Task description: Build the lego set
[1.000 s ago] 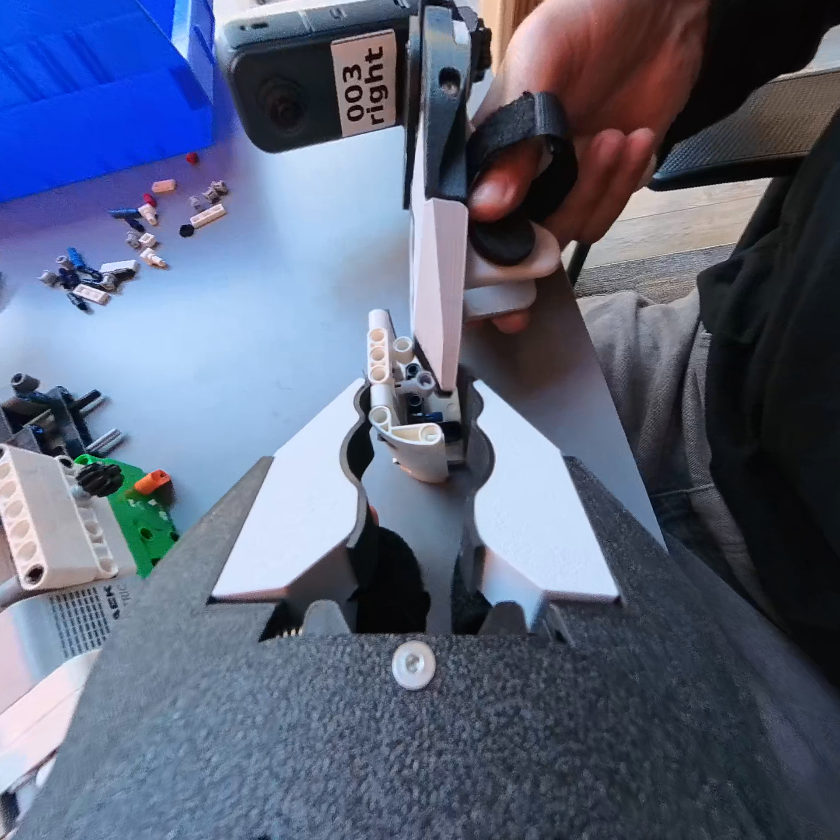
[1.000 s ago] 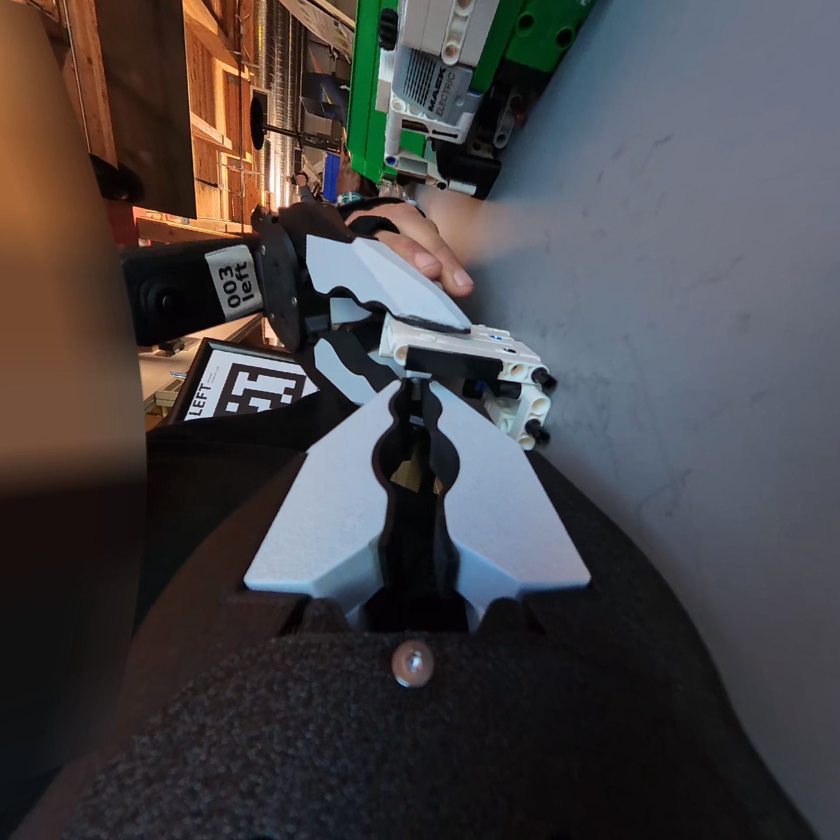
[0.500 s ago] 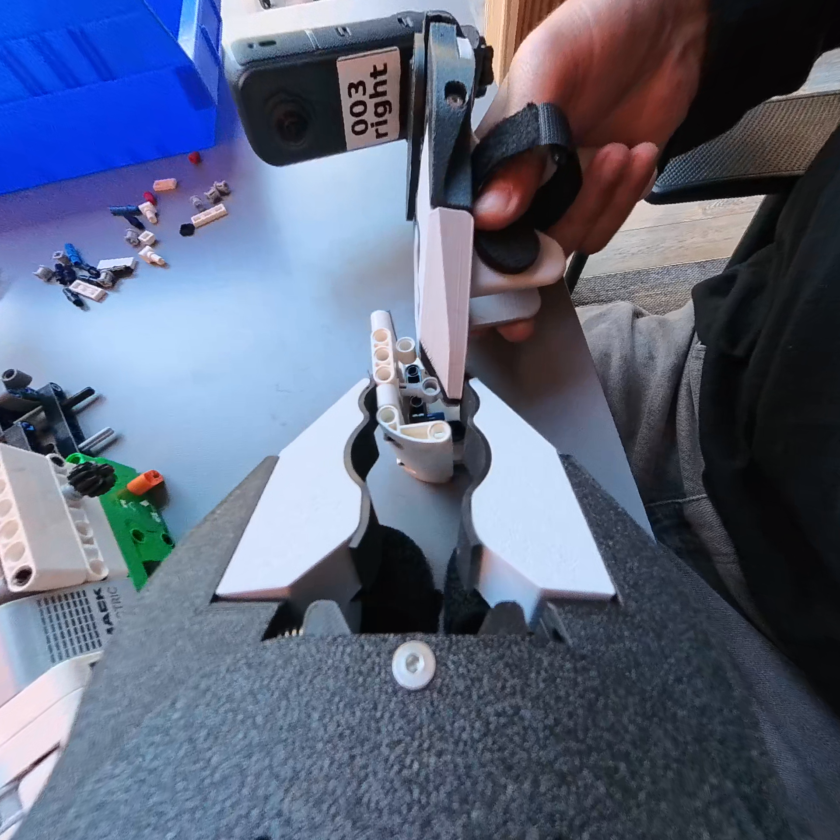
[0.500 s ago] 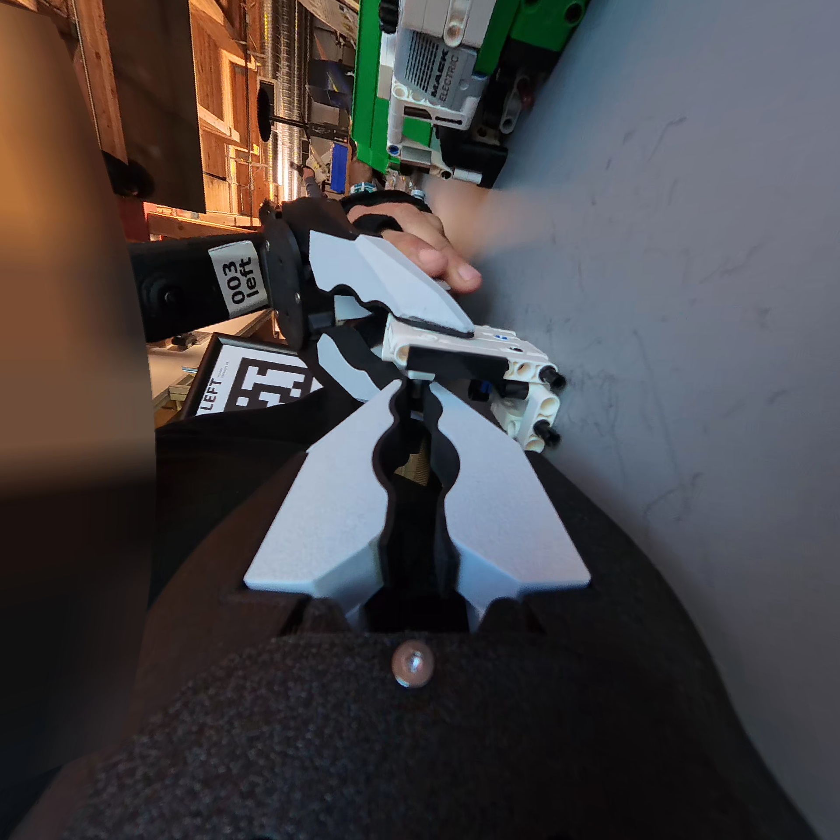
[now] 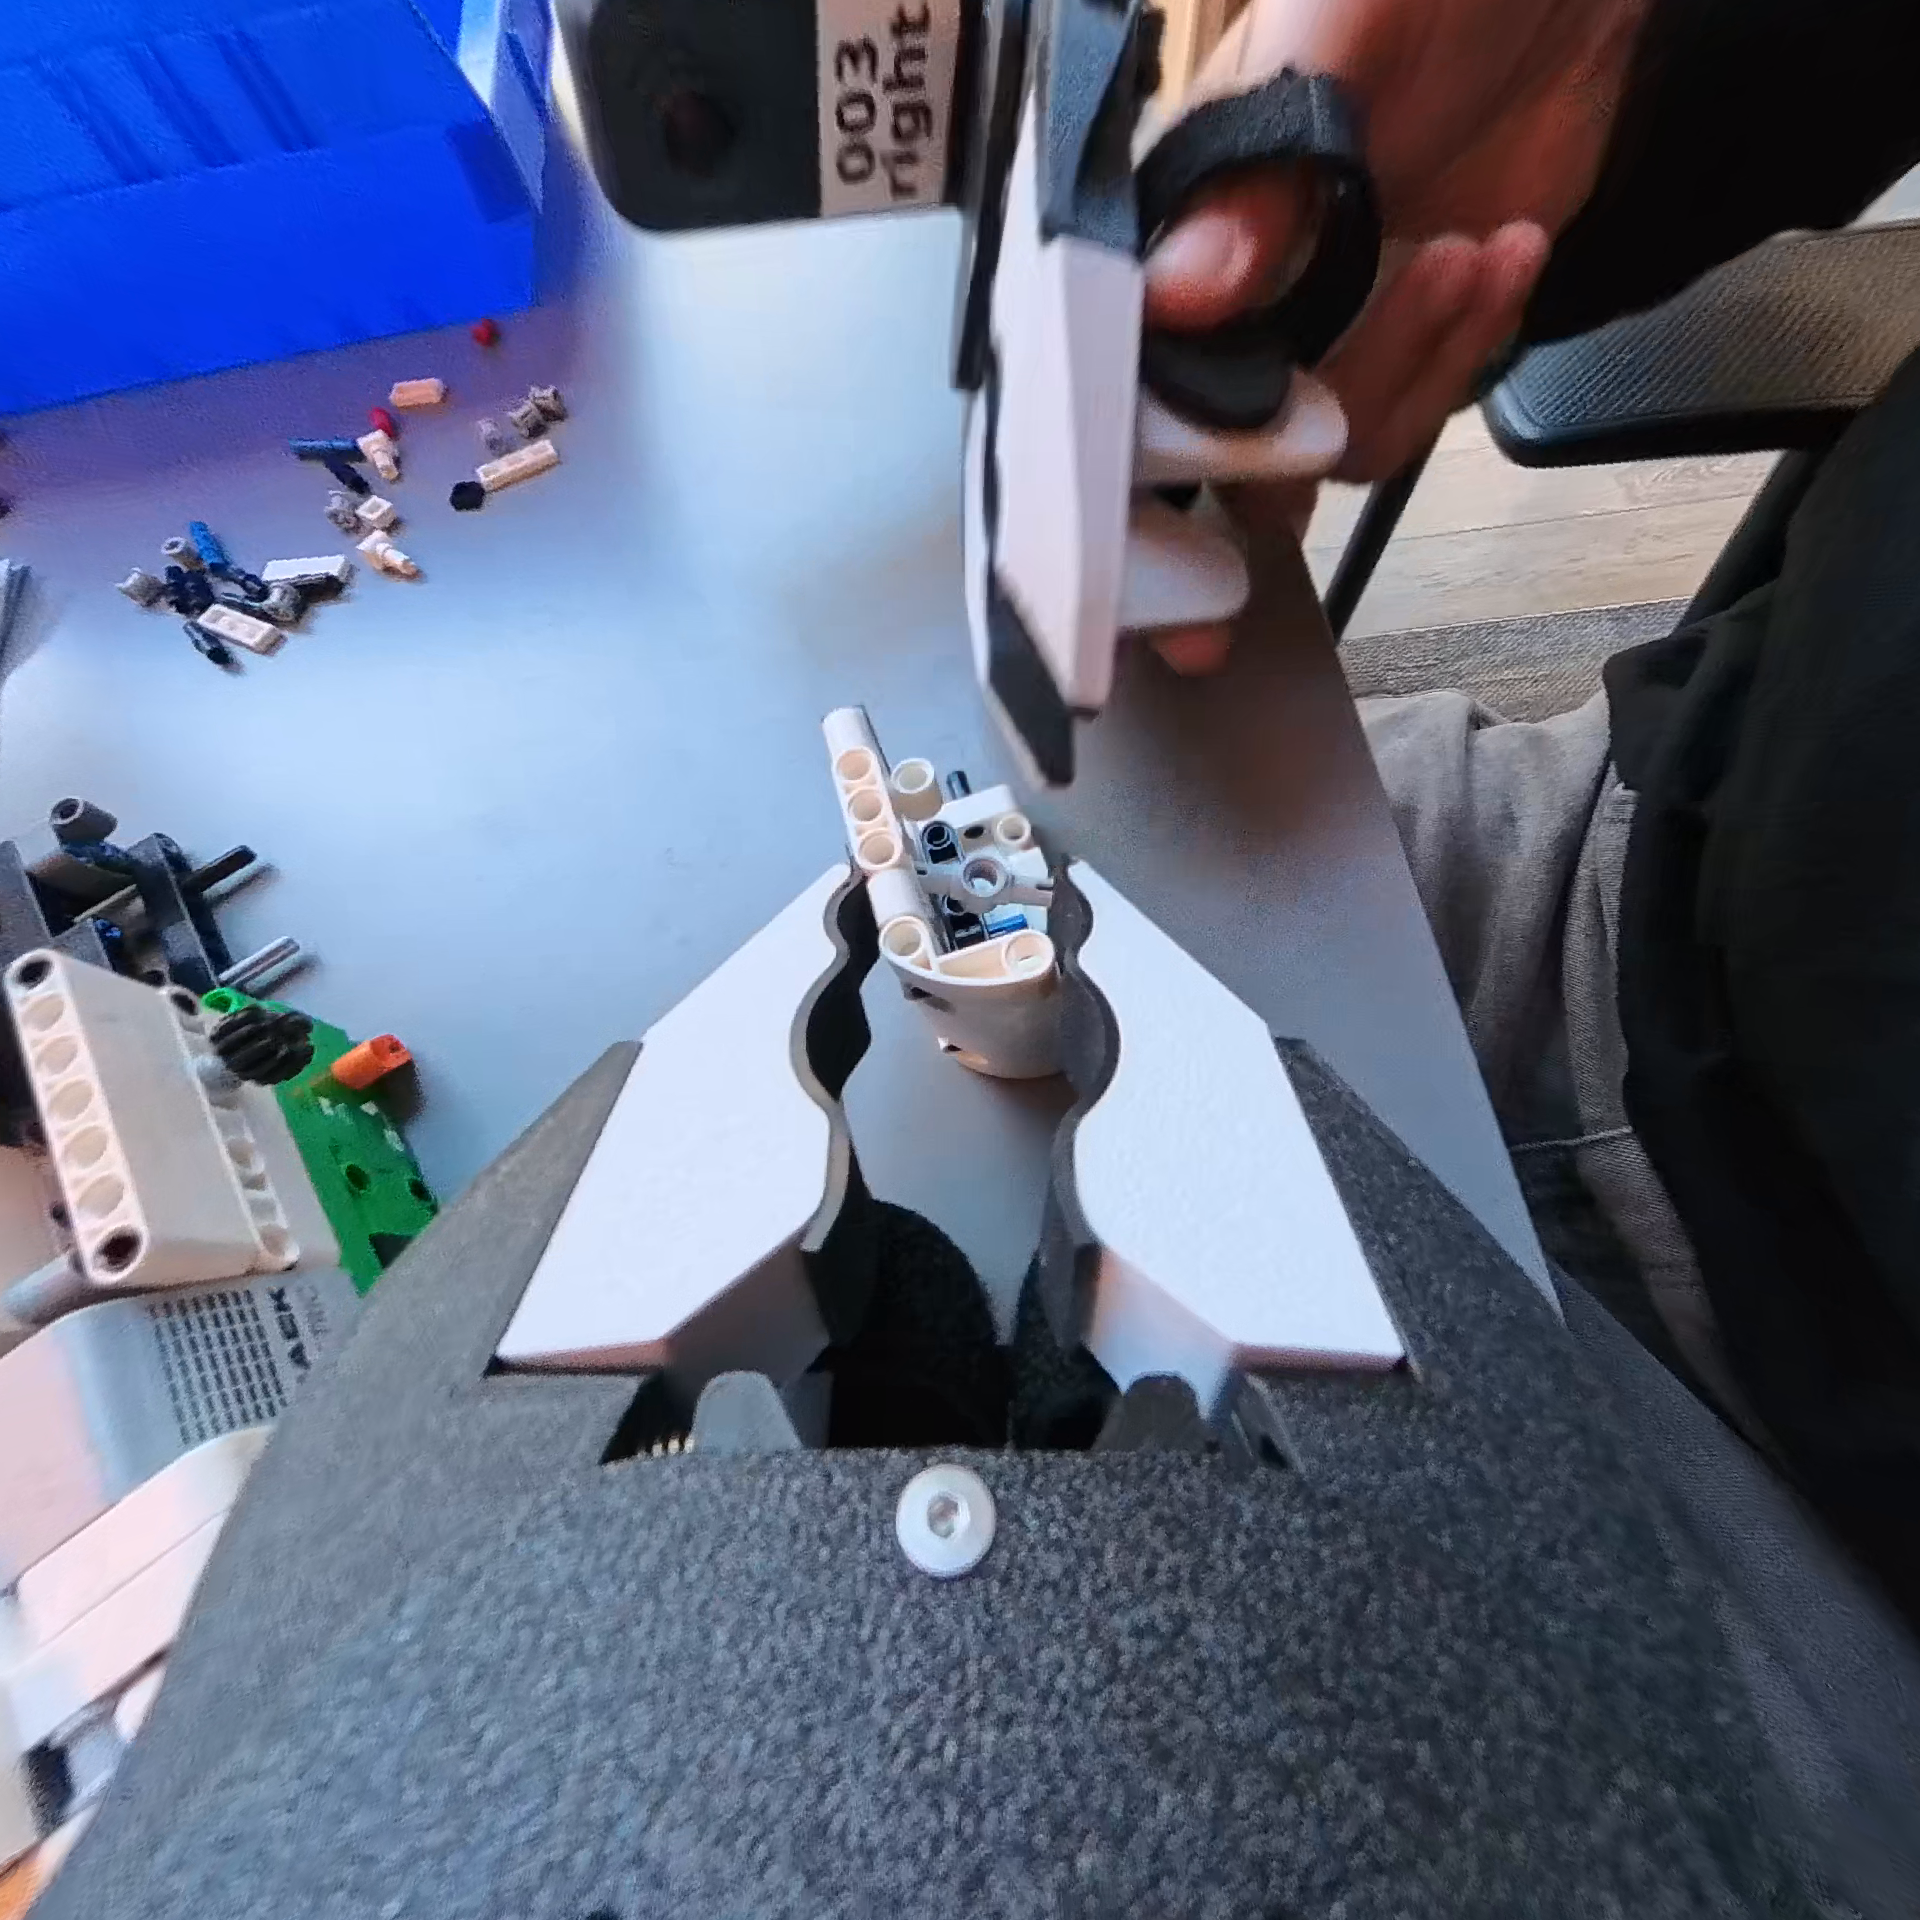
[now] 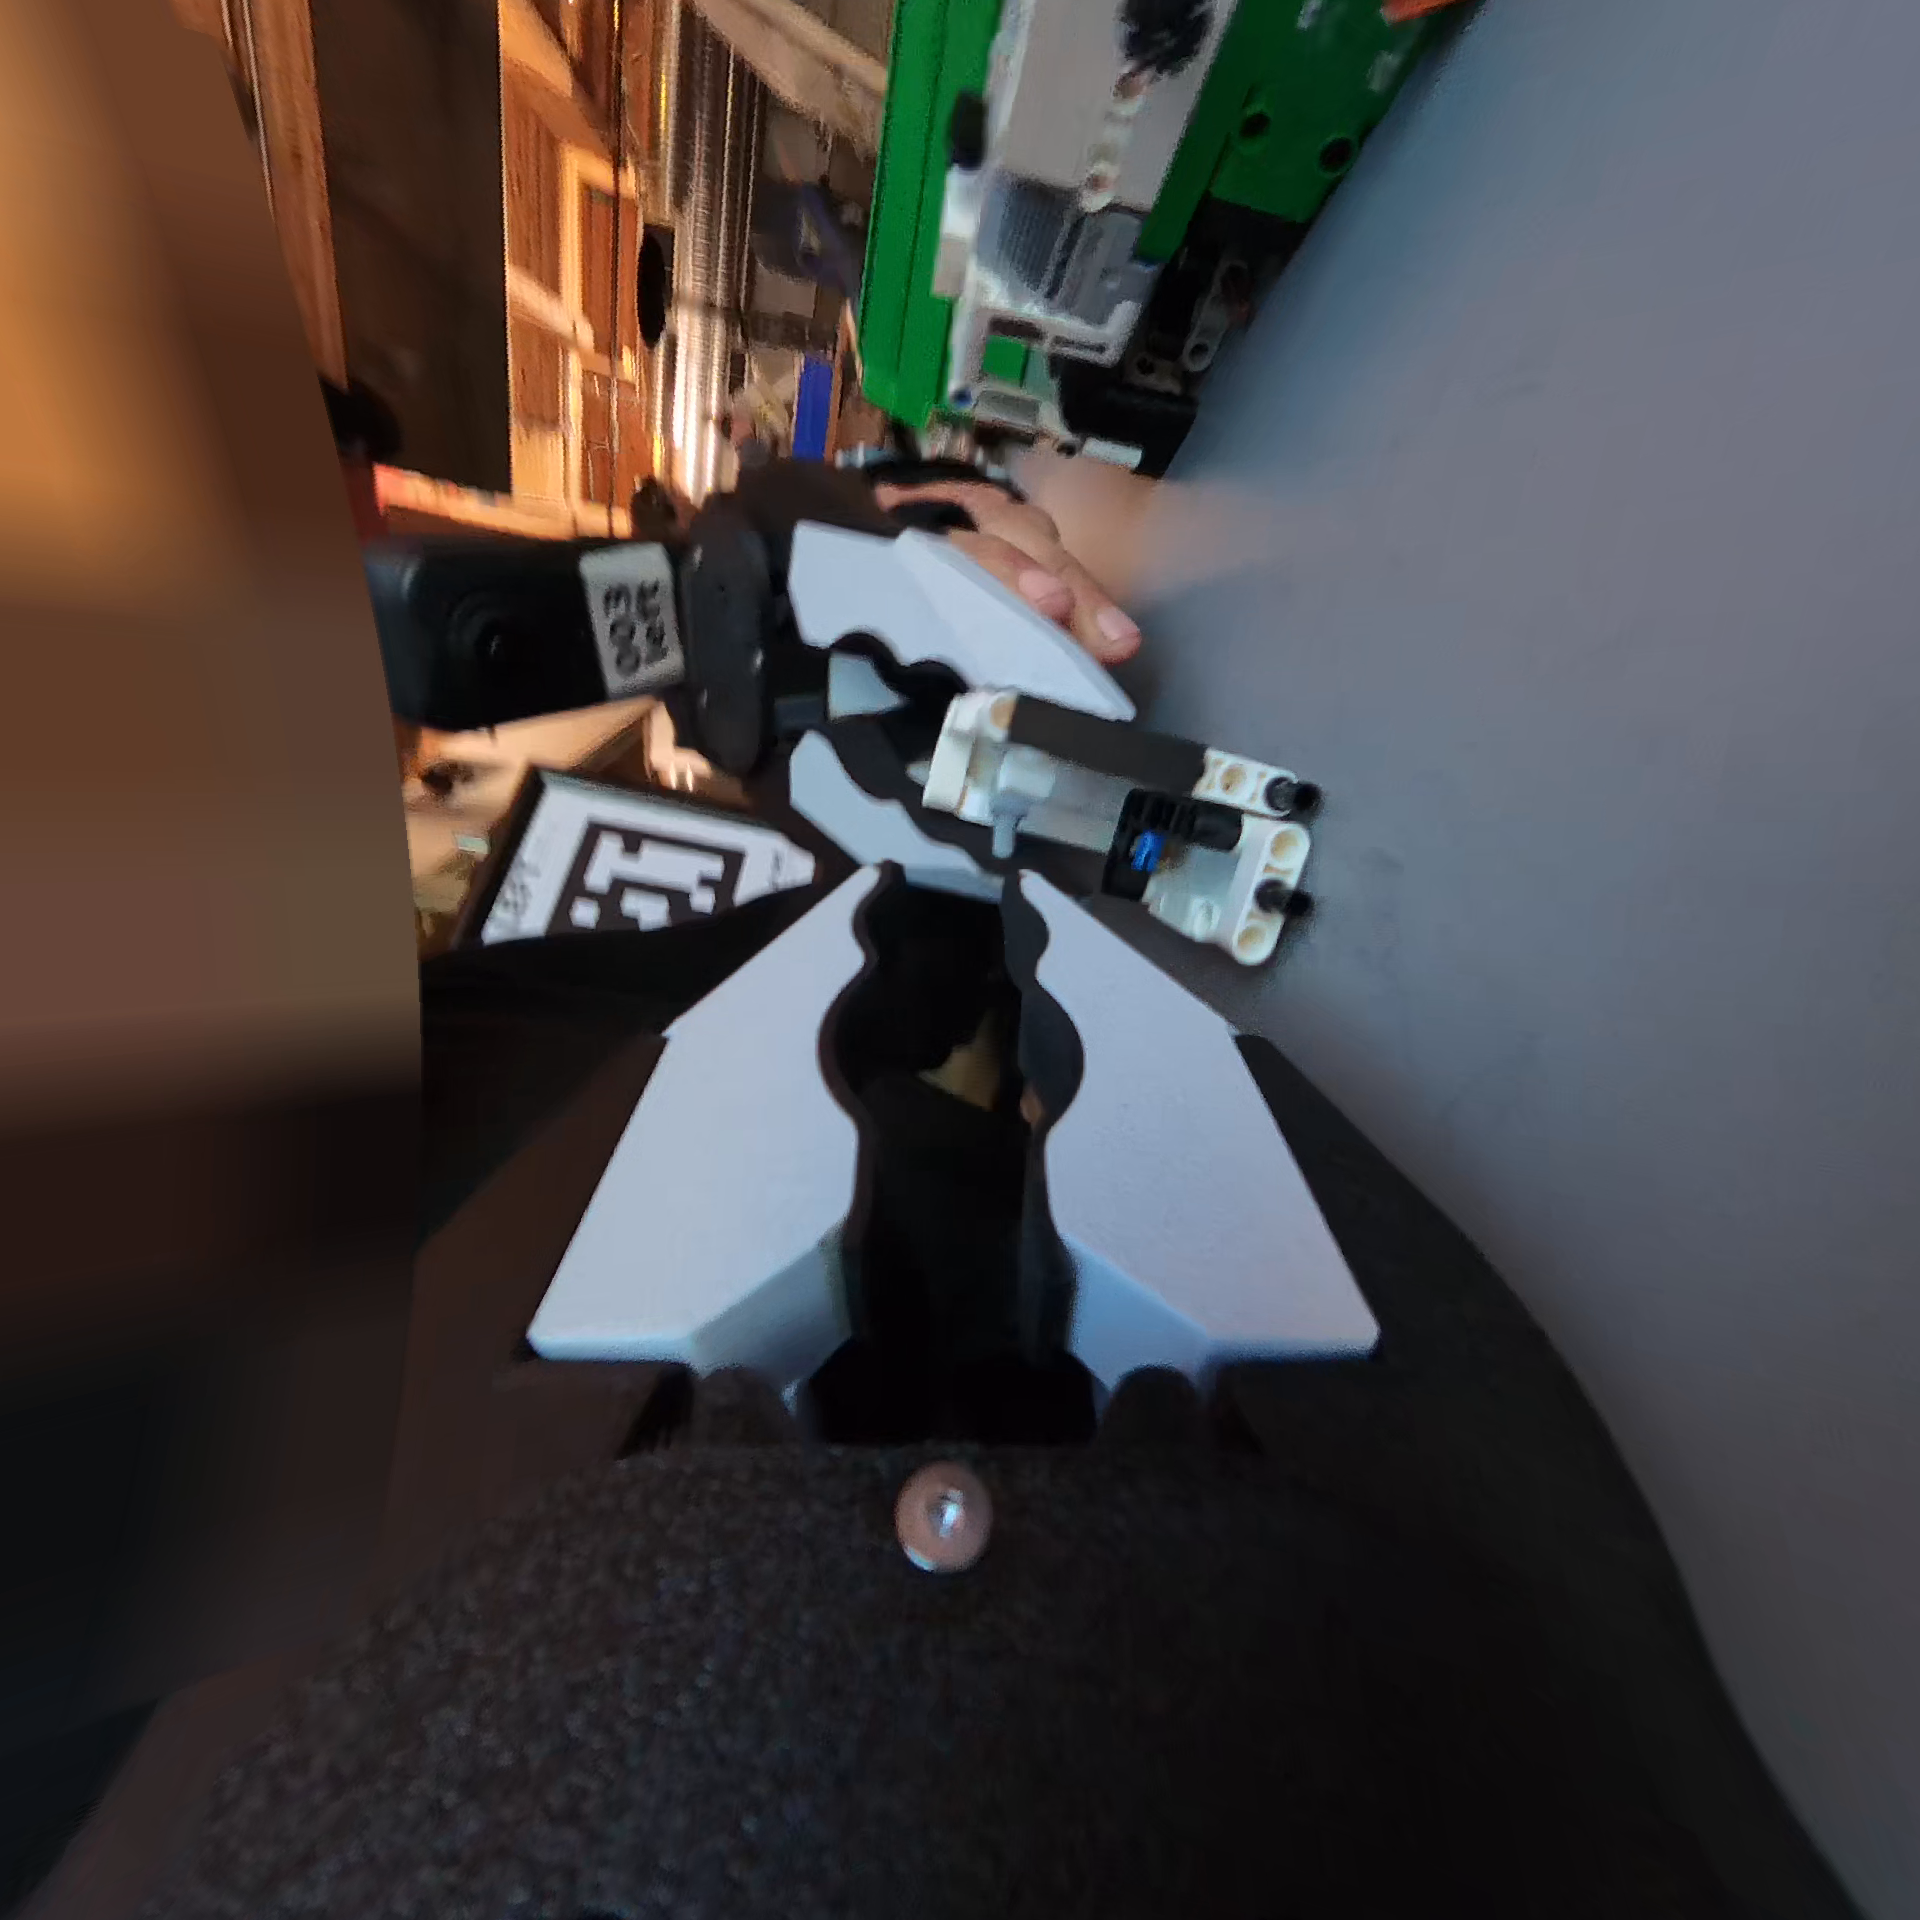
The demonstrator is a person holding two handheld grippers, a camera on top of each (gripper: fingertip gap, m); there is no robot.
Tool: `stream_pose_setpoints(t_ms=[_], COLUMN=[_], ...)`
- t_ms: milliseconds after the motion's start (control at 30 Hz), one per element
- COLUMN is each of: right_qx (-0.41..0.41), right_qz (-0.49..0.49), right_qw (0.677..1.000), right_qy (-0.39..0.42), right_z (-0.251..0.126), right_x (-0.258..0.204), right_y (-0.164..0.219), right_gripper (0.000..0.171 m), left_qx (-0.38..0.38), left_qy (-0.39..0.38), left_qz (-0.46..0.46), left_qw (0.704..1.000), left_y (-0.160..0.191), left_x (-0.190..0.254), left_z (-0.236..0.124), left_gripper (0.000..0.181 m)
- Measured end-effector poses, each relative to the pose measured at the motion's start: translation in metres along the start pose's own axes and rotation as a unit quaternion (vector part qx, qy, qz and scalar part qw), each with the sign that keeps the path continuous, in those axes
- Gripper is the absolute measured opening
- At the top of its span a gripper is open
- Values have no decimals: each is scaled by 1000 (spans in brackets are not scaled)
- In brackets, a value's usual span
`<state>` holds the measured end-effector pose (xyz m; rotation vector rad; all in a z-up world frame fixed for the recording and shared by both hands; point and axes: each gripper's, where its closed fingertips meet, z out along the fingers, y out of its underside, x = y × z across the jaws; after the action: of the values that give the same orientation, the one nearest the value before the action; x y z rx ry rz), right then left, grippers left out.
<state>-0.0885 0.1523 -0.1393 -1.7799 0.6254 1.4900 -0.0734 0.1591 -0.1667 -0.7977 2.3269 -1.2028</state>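
Lego subassembly (image 5: 961, 914) gripped in the left claw (image 5: 956, 904) above the grey worktop (image 5: 582, 790).
Right claw (image 6: 940, 894) hangs just beyond it, tips slightly parted and empty; loose pieces (image 5: 343, 520) lie far left.

Left wrist view looks close along its fingers across the table (image 5: 644, 790). Right wrist view is rolled sideways, table at frame right. Both share the lego assembly (image 5: 951, 914) at centre.

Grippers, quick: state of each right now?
Left gripper: shut on the white lego subassembly.
Right gripper: open a little, holding nothing.
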Motion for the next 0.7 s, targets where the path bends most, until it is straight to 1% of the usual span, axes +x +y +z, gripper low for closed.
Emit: stream_pose_setpoints(t_ms=[33,67,100,133,200,267,300,333,400,433,467,500,533,700], right_qx=[-31,-54,-51,-43,-47,-76,-96,-114,-153,-168,-172,-170,-169,-169], right_qz=[-30,-80,-156,-250,-389,-497,-535,-558,-565,-564,-569,-574,-576,-591], right_qw=[999,995,985,963,907,840,813,797,791,789,785,782,780,766], right_qy=[7,24,56,93,154,204,208,200,175,174,177,174,176,190], right_z=[-6,-13,-20,-26,-30,-26,-21,-16,-7,-5,-4,-2,0,0], right_x=[-3,-3,-2,0,-2,0,2,2,7,12,15,17,19,21], right_y=[6,7,0,-8,-20,-26,-23,-20,-9,-8,-9,-10,-11,-7], right_gripper=[19,18,19,19,26,29,31,30,33,34,33,28,20,17], left_qx=[1,1,2,2,5,6,6,5,4,3,2,2,1,-1], left_qy=[4,7,11,18,37,41,42,42,42,41,40,41,40,37], left_qz=[-3,-2,0,1,2,7,8,9,13,15,17,19,19,2], left_qw=[1000,1000,1000,1000,999,999,999,999,999,999,999,999,999,999], left_y=[0,1,0,0,-2,-2,-2,-2,-2,-2,-2,-2,-3,-4], left_x=[0,1,2,4,10,12,13,13,14,15,15,16,16,17], left_z=[-1,-1,-1,-1,0,1,1,1,0,0,0,0,1,2], left_gripper=[32,32,32,32,32,32,32,32,32,32,32,32,32,33])
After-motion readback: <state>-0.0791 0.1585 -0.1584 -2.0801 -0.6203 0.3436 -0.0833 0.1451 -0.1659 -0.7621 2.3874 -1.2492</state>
